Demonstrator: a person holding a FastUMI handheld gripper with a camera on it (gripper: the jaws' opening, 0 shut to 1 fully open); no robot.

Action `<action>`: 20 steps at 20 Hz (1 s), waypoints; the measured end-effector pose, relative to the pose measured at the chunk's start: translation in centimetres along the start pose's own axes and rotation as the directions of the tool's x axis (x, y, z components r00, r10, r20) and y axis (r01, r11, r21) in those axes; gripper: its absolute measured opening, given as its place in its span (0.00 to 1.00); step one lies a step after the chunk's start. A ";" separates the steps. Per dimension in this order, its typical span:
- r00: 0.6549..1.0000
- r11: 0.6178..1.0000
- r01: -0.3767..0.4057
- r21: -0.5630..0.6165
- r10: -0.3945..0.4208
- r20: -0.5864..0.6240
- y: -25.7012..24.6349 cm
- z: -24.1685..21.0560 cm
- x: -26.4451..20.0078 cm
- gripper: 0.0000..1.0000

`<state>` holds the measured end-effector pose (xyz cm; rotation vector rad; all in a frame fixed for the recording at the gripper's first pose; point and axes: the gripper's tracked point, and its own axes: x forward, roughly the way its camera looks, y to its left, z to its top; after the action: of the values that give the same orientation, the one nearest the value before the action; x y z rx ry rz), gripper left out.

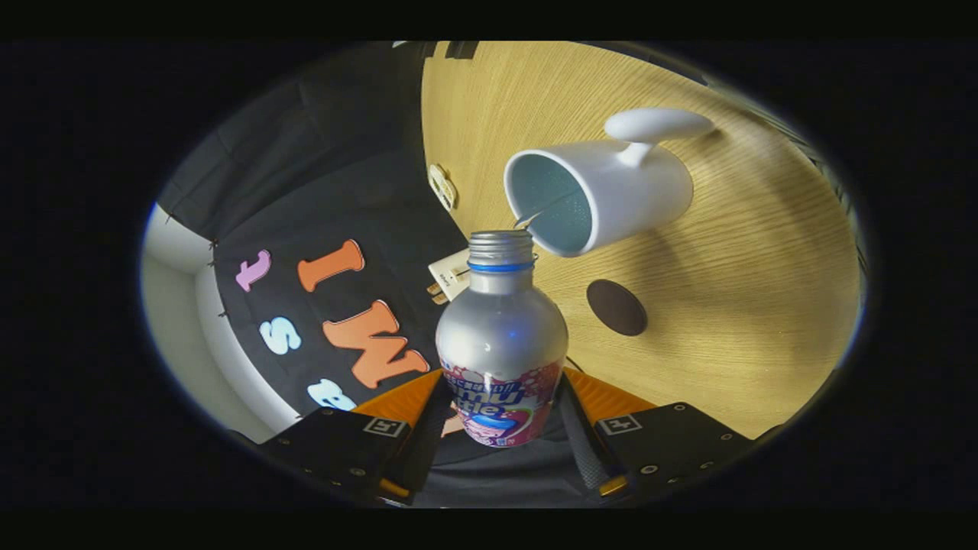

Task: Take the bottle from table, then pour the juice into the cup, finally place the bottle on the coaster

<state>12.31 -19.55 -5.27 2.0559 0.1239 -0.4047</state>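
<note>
My gripper [500, 416] is shut on a silver bottle [500, 336] with a pink label, both fingers pressing its lower body. The view is rolled sideways, so the bottle is tipped over. Its open threaded mouth [501, 243] sits just at the rim of a white cup [603, 195] with a handle, which stands on the wooden table [749, 305]. A thin stream of liquid runs from the mouth into the cup's pale blue inside. A dark round coaster [616, 307] lies on the table beside the cup, beyond the right finger.
A small white tag [443, 186] and a white card [449, 276] lie near the table's edge by the black cloth wall [321, 191]. Bare wood stretches around the coaster and past the cup.
</note>
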 end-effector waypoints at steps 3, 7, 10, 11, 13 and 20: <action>1.000 1.000 -0.003 0.015 0.003 0.000 0.4 -0.2 0.1 0.76; 1.000 1.000 -0.007 0.029 0.007 -0.005 0.5 -0.2 0.1 0.76; 1.000 0.999 -0.016 0.052 0.016 -0.005 0.8 0.0 0.0 0.76; 1.000 0.998 -0.017 0.058 0.017 -0.005 0.9 -0.1 0.1 0.76; 1.000 0.998 -0.014 0.064 0.014 -0.001 0.7 0.0 0.2 0.76; 1.000 0.996 -0.016 0.091 0.016 0.005 1.0 0.3 0.6 0.76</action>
<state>13.01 -20.40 -4.78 2.1442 0.0880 -0.4111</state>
